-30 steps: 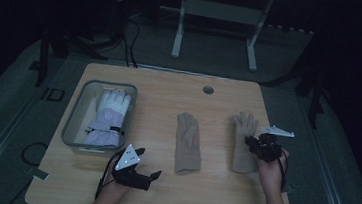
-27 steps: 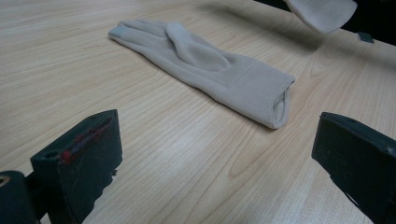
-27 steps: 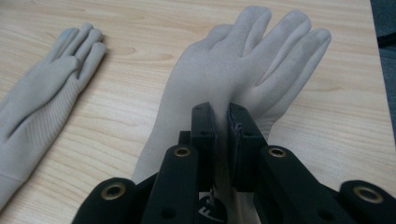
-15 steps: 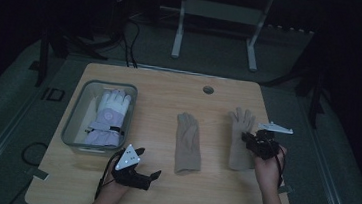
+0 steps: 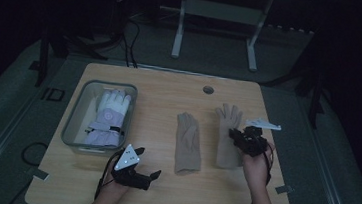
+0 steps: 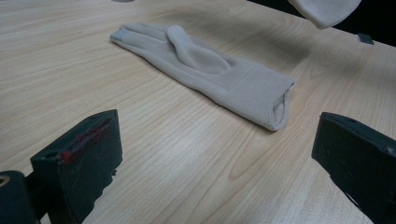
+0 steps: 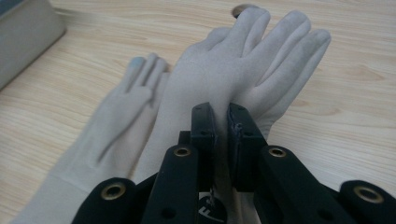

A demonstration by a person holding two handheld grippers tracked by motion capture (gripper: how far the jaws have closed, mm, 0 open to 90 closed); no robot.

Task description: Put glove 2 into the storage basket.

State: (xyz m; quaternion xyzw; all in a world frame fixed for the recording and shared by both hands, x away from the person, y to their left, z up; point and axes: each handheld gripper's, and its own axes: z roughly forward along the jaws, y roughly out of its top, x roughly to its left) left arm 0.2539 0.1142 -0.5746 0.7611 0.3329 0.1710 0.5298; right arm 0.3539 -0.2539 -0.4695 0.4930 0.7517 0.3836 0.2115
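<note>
1. Two beige gloves are in play on the table: the right glove is pinched by the right gripper, whose jaws are nearly closed on a fold of its fabric; the left glove lies flat just beside it.
2. The left gripper rests at the near edge with its jaws wide apart, holding nothing.
3. A clear bin at the left holds a white and lilac glove.
4. The step in hand looks like lifting the right glove; the pinch should stay firm so the thin cloth does not slip.
5. Raise it enough that the dangling cuff clears the left glove.
</note>
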